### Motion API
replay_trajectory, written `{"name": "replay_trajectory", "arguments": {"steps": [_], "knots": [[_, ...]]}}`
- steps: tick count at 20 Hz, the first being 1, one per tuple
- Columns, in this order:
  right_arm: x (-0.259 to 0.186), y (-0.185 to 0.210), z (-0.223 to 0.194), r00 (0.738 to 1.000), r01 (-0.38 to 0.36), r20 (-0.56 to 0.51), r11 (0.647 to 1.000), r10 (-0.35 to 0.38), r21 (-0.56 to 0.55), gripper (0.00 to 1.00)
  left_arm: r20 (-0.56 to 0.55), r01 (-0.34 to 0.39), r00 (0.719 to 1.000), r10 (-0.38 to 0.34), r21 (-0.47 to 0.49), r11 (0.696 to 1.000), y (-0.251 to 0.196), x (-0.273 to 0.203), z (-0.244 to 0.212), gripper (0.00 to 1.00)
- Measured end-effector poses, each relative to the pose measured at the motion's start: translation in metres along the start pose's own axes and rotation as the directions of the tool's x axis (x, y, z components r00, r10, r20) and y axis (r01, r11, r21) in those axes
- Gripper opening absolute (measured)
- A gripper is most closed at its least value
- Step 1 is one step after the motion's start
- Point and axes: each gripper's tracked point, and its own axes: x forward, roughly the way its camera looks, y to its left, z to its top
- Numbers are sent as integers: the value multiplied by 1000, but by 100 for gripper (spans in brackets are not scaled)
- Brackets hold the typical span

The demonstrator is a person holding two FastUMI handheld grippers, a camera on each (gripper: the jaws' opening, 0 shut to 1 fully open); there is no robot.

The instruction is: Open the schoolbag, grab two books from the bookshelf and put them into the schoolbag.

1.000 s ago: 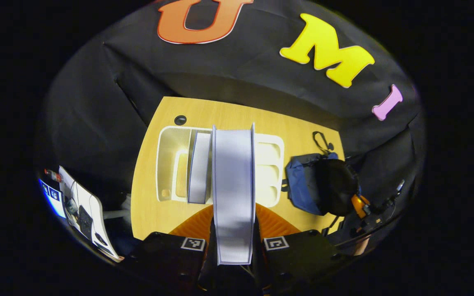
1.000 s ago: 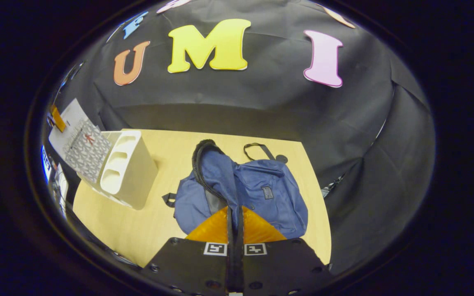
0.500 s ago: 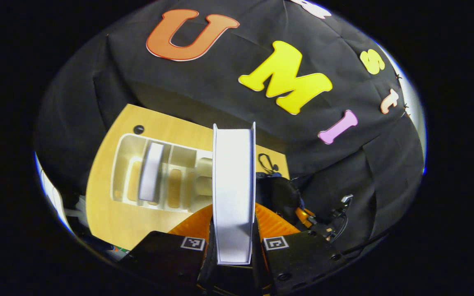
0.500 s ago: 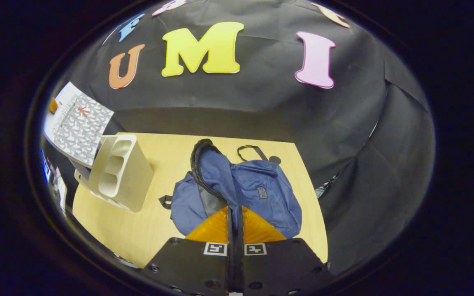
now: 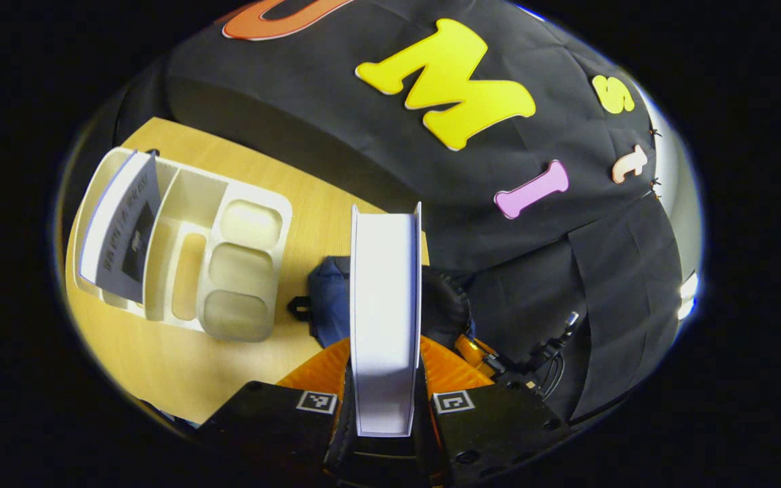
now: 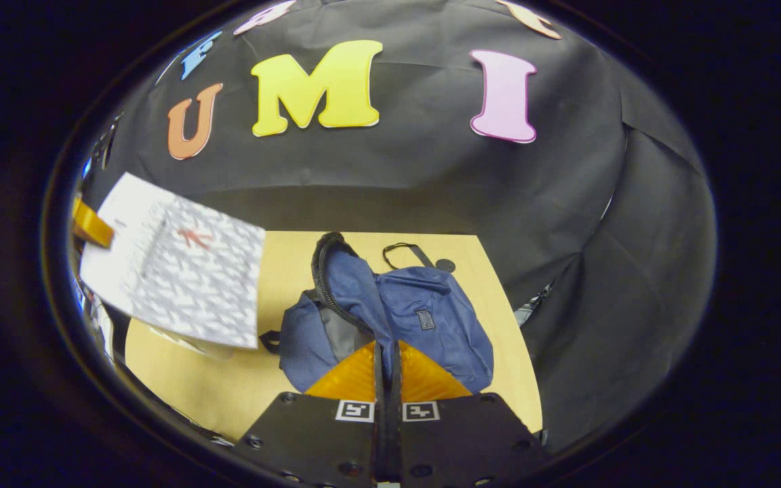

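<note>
Left gripper view, nearest: the left gripper (image 5: 385, 407) pinches a white-edged book with a grey patterned cover (image 5: 386, 318) between both fingers. The book is seen edge-on, its page block facing the camera, its long axis running straight forward from the jaws and away from the lens. Its far end sits over the schoolbag.

Right gripper view, nearest: the right gripper (image 6: 387, 434) has its fingers pressed together on a fold of the blue fabric schoolbag with a black zip rim (image 6: 390, 318). The flap is drawn up towards the camera, so the mouth stands open on the bag's left side, with grey lining showing inside.

Middle ground: the schoolbag lies on the light wooden table (image 6: 228, 386), roughly at its centre, top loop pointing to the far edge. In this view the held book (image 6: 180, 274) is in the air above the table's left part, cover face-on, tilted, its long axis running left to right and its near corner just beside the bag's open mouth. It looks blurred.

Further off, left gripper view: the cream plastic bookshelf with divided compartments (image 5: 228, 264) stands on the table left of the bag. One grey-covered book (image 5: 123, 230) leans in its far-left slot.

Count: books two (one held, one on the shelf); schoolbag one; bookshelf one; grippers two.

Farthest: the black cloth booth wall (image 6: 397, 169).
</note>
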Motion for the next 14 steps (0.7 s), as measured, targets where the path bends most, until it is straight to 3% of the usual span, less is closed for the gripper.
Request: {"name": "replay_trajectory", "arguments": {"steps": [4, 9, 14], "knots": [[1, -5, 4, 1000, -2, -5, 1000, 2, 12, 0, -37, 49, 998, -52, -82, 995, 5, 61, -31, 37], [-2, -14, 14, 1000, 8, 2, 1000, -8, 24, 1, -86, 38, 995, -47, -109, 993, 22, 121, -59, 37], [-5, -12, 20, 1000, -4, 7, 1000, 4, 27, 0, -90, 72, 992, -84, -130, 989, 27, 175, -66, 37]]}}
